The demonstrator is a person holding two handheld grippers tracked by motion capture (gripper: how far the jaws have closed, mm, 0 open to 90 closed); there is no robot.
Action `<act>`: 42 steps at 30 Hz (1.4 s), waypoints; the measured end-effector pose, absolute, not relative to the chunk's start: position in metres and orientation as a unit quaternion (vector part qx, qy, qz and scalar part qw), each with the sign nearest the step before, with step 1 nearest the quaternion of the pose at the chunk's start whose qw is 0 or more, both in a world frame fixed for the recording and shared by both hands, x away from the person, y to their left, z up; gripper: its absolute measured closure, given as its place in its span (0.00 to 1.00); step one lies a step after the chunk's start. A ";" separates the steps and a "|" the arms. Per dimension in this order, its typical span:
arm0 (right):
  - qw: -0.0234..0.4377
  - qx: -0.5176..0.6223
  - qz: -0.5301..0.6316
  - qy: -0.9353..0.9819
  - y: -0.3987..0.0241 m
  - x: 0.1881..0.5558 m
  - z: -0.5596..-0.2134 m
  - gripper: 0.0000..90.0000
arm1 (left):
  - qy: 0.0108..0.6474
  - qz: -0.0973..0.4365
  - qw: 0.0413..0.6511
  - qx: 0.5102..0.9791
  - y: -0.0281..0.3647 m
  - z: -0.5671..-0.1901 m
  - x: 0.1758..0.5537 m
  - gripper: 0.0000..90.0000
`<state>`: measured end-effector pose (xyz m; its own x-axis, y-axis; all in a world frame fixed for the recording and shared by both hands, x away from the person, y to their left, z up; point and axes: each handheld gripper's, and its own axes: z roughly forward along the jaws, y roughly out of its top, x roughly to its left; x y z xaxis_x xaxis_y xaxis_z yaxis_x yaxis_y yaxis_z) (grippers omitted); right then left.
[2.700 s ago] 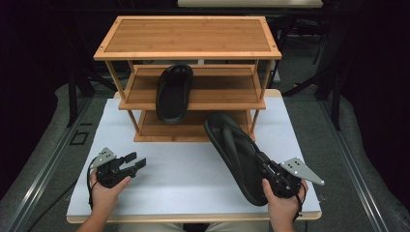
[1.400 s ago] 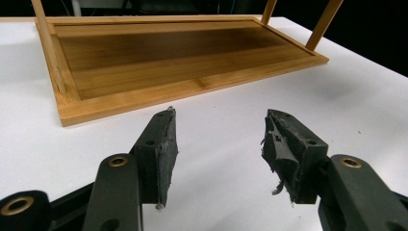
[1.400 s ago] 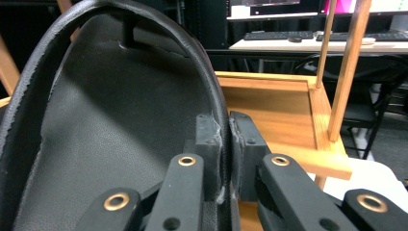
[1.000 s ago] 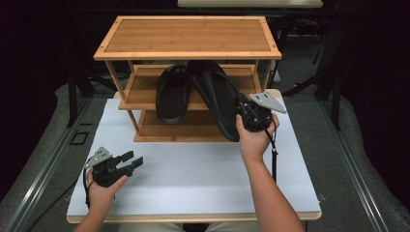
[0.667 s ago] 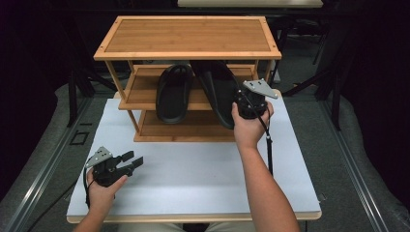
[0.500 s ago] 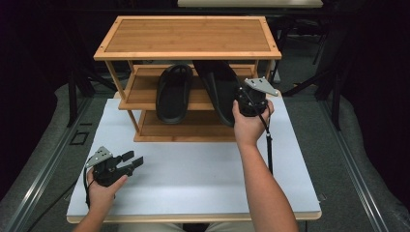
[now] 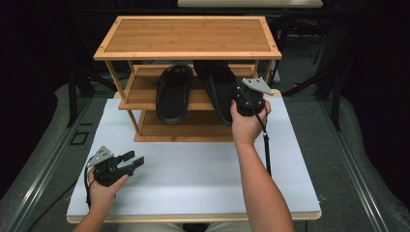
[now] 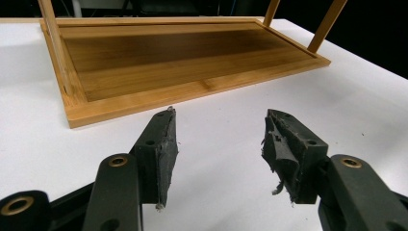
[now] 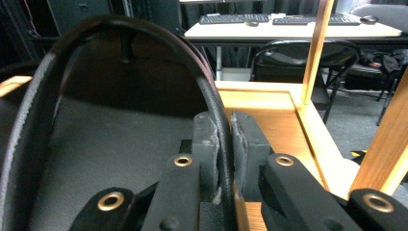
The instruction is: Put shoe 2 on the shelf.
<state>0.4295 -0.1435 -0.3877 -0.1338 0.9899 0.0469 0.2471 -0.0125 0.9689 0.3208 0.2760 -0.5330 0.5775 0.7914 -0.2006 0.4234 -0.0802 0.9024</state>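
Sandal strap (image 9: 211,103) sits between the two pads of the right gripper (image 9: 226,144), which have just been opening a little; in the right gripper view the strap edge is still sandwiched there, pads close against it on both sides. Right sandal (image 7: 217,89) lies on the middle shelf (image 7: 145,94) of the wooden rack (image 7: 188,36), sole down, toe end deep under the top board and heel end overhanging the shelf's front edge toward the person. Right gripper (image 7: 245,102) is at the sandal's outer side near the heel, its grey plate uppermost, the person's right hand (image 7: 246,123) wrapped around it just in front of the rack.

Second sandal (image 7: 173,92) lies on the same shelf, on the far side of the held sandal from the right gripper, just beside it; cannot tell whether the two touch. It also overhangs the front edge.

Bottom shelf (image 8: 178,62) is seen ahead of the left gripper (image 8: 219,144) in the left gripper view. Left gripper (image 7: 128,162) rests low over the white table (image 7: 193,174), well apart from both sandals, jaws spread wide with nothing between them, pads worn and ragged at the edges. Left hand (image 7: 104,186) holds it near the table's near corner.
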 end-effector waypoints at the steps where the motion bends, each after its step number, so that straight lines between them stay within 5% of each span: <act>1: 0.393 0.531 0.470 0.585 -0.143 0.430 -0.388 0.89 | 0.425 0.174 0.527 0.715 0.276 -0.533 0.321 0.51; 11: 0.374 0.522 0.479 0.599 -0.143 0.426 -0.391 0.77 | 0.426 0.175 0.529 0.713 0.275 -0.533 0.321 0.51; 24: 0.336 0.460 0.534 0.625 -0.173 0.378 -0.380 0.61 | 0.429 0.184 0.533 0.706 0.276 -0.524 0.322 0.50; 32: 0.316 0.429 0.556 0.637 -0.188 0.344 -0.382 0.56 | 0.412 0.217 0.550 0.694 0.264 -0.480 0.325 0.51; 42: 0.294 0.440 0.549 0.646 -0.182 0.349 -0.390 0.53 | 0.405 0.202 0.569 0.686 0.235 -0.415 0.363 0.48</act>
<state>0.3493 -0.1818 -0.3904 -0.4386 0.8927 0.1034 0.2458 0.0085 0.9693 0.3630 0.2346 -0.4154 0.5902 0.7861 -0.1836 0.3261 -0.0241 0.9450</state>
